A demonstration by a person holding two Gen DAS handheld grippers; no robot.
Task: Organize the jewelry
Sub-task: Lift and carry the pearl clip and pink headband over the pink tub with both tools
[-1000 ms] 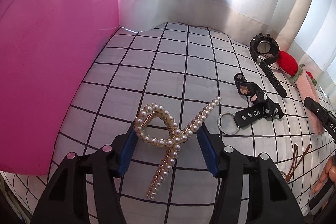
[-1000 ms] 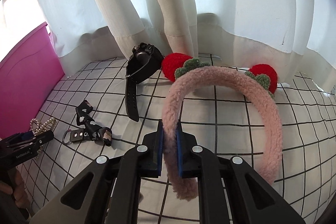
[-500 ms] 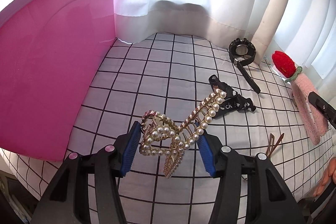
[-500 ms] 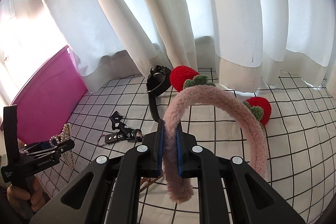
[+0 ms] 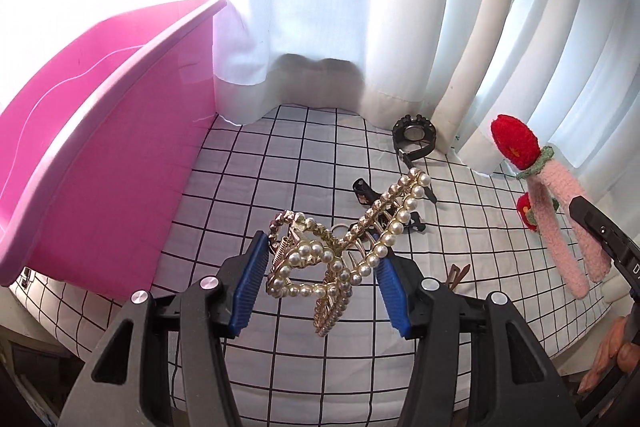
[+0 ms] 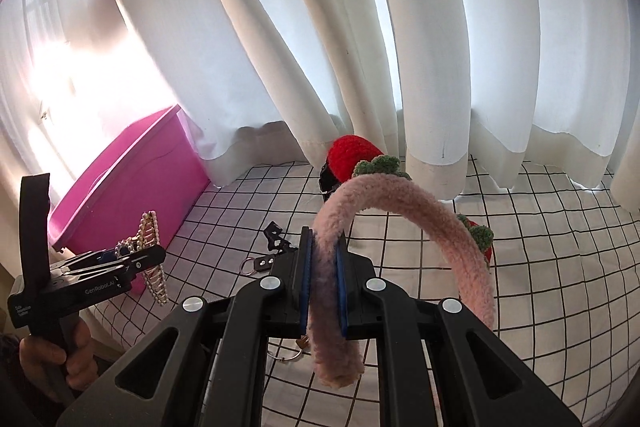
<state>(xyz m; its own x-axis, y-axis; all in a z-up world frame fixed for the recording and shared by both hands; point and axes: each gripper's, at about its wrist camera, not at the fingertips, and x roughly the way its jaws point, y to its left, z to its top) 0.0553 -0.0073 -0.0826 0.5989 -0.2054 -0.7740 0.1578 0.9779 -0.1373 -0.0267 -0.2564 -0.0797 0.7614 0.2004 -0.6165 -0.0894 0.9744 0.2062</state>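
Note:
My left gripper is shut on a gold hair claw set with pearls, held in the air above the checked cloth; the right wrist view shows the same claw beside the pink bin. My right gripper is shut on a fluffy pink headband with red strawberry ears, also lifted; the headband hangs at the right of the left wrist view. The pink bin stands at the left, its open top facing up.
On the checked cloth lie a black watch, a black key strap with a ring, and brown hair pins. White curtains hang close behind. A hand grips the left tool's handle.
Both grippers rose from the cloth with their loads. The pearl claw left the surface and tilted in the left jaws; the bin's rim came into view. The headband hangs clear of the cloth.

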